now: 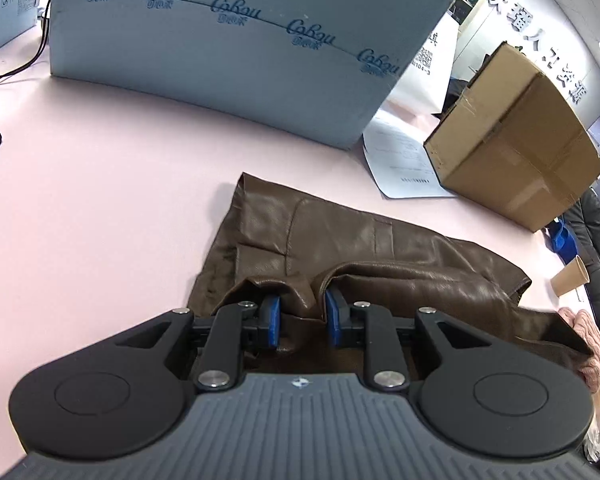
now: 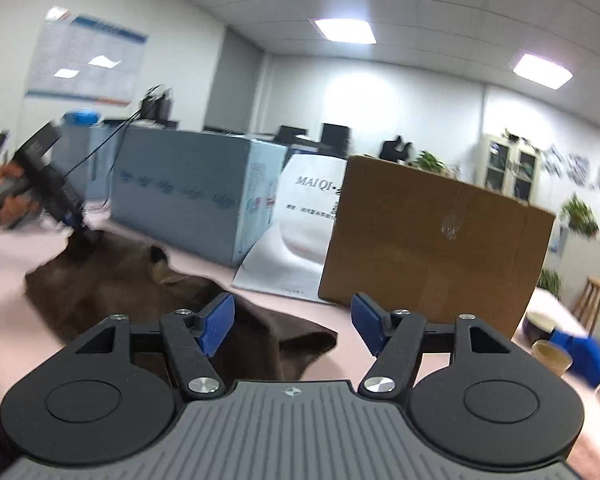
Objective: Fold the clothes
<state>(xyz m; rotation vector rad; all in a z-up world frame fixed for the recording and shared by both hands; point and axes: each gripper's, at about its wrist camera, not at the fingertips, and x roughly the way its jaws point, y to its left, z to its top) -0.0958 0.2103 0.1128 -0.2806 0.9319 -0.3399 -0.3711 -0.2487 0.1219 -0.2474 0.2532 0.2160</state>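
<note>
A brown leather garment [image 1: 340, 240] lies crumpled on the pink table [image 1: 100, 200]. My left gripper [image 1: 302, 312] is down at its near edge, and its blue pads [image 1: 274, 314] pinch a raised fold of the leather between them. In the right wrist view the same left gripper [image 2: 82, 236], held by a hand [image 2: 4, 188], grips the far left end of the garment [image 2: 120, 280] and is blurred. My right gripper [image 2: 292, 320] hovers over the garment's right edge, open wide with nothing between its fingers.
A large blue-grey carton [image 1: 220, 60] and a brown cardboard box [image 1: 512, 152] stand behind the garment, with a printed sheet [image 1: 400, 160] between them. A paper cup [image 1: 570, 282] and a pink knit item [image 1: 588, 344] sit at the right. A black cable [image 1: 32, 52] trails far left.
</note>
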